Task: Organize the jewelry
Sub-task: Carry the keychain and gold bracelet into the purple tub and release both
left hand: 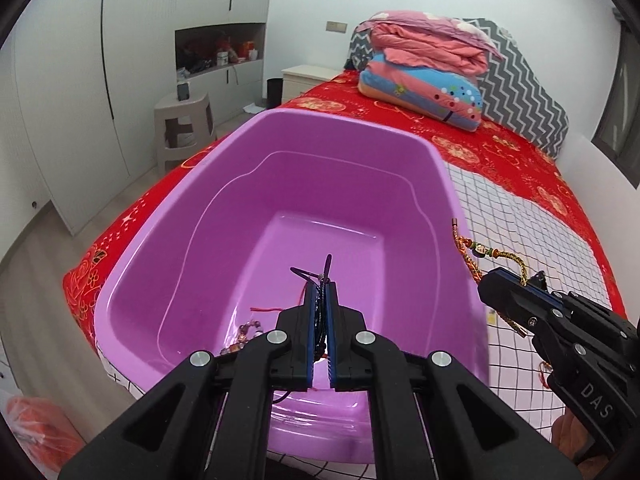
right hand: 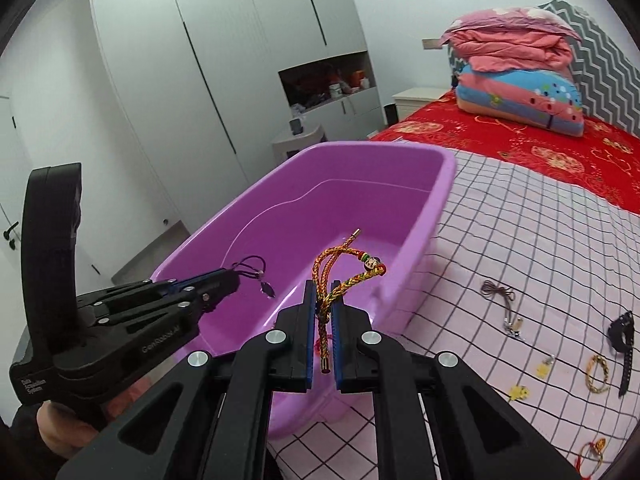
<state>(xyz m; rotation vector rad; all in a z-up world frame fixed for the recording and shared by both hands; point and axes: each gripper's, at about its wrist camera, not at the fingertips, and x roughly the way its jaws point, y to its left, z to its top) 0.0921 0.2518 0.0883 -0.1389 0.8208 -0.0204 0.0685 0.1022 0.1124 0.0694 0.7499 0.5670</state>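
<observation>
A purple plastic tub [left hand: 436, 184] [right hand: 432, 208] stands on the bed. My left gripper [left hand: 320, 292] [right hand: 236, 280] is over the tub's inside, shut on a black cord necklace [left hand: 316, 276] whose pendant [right hand: 267, 289] hangs down. My right gripper [right hand: 324, 292] [left hand: 486, 280] is at the tub's right rim, shut on a gold and red braided bracelet [right hand: 344, 264] [left hand: 480, 252] with beads. A beaded bracelet [left hand: 244, 334] and a red string [left hand: 264, 310] lie on the tub floor.
More jewelry lies on the checked cloth [right hand: 520, 240] to the right: a brown cord necklace [right hand: 500, 296], a black watch [right hand: 622, 340], a woven bracelet [right hand: 598, 372], yellow charms [right hand: 520, 391] and a red string piece [right hand: 592, 450]. Folded quilts [left hand: 432, 64] sit at the bed's head.
</observation>
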